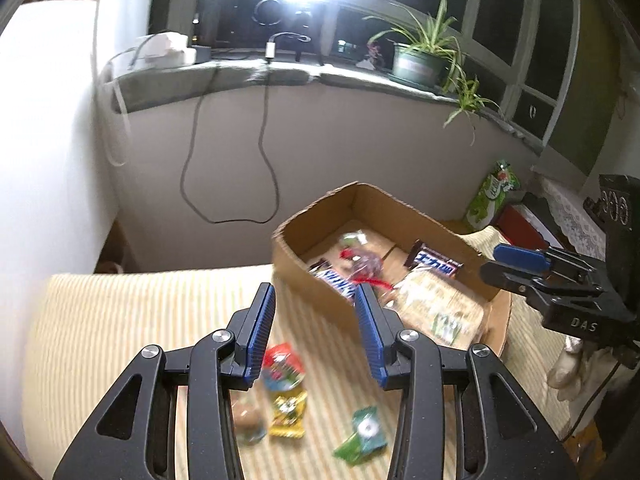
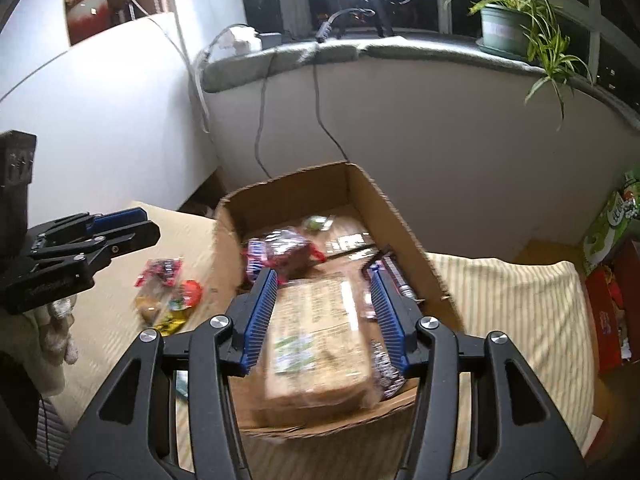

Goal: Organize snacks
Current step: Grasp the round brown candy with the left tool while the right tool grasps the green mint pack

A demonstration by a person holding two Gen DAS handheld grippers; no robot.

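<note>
A cardboard box stands on a striped cloth and holds a large tan snack pack, chocolate bars and a red-wrapped pack. Loose small snacks lie left of the box: a red one, a yellow one, a green one, and a cluster in the right wrist view. My left gripper is open and empty above the loose snacks. My right gripper is open and empty above the tan pack in the box.
A windowsill with a potted plant and hanging cables runs behind the table. A green snack bag and a red box stand at the right. A white wall is at the left.
</note>
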